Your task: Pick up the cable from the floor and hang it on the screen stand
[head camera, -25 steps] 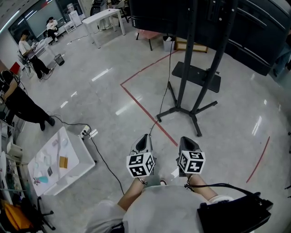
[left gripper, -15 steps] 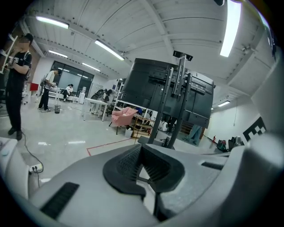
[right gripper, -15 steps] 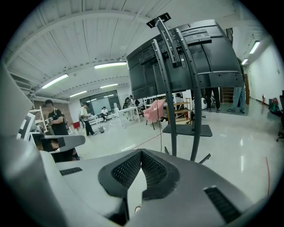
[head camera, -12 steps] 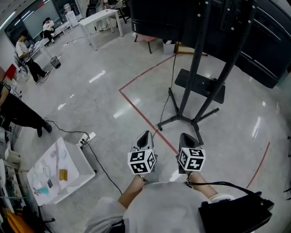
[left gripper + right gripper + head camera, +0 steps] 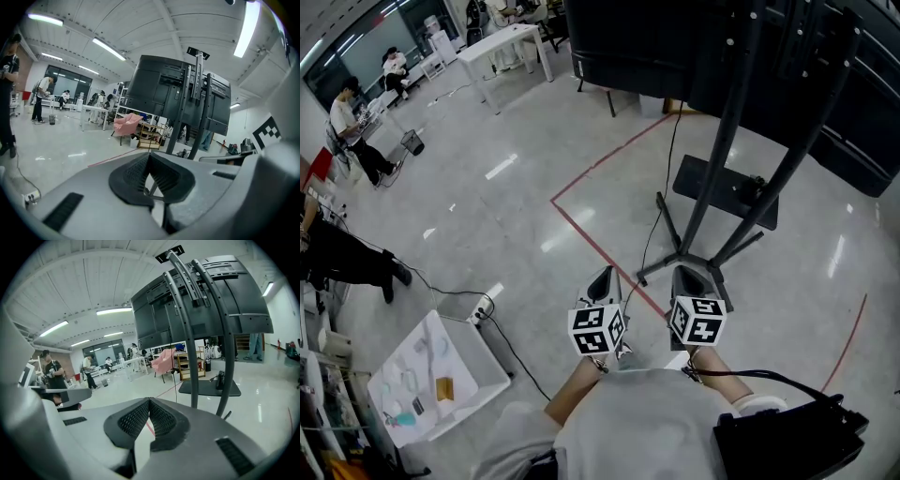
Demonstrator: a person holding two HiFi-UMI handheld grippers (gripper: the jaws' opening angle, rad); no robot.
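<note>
Grippers side by side at 6 o'clock in the head view, above grey floor [image 5: 506, 216]. Left gripper [image 5: 602, 279]: jaws fully closed, pads together, nothing between them, touching nothing. Right gripper [image 5: 691, 277] at its 3 o'clock: jaws also closed at the tips, empty. Cable [image 5: 669, 155], thin and black, at 12 o'clock from them, drops from the screen [image 5: 637, 47] to the floor by the stand foot, apart from both. Screen stand [image 5: 719, 141] at 1 o'clock, black poles.

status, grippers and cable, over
Left gripper shut, empty. Right gripper shut, empty. Cable on floor ahead, by screen stand. Stand legs beside it.
</note>
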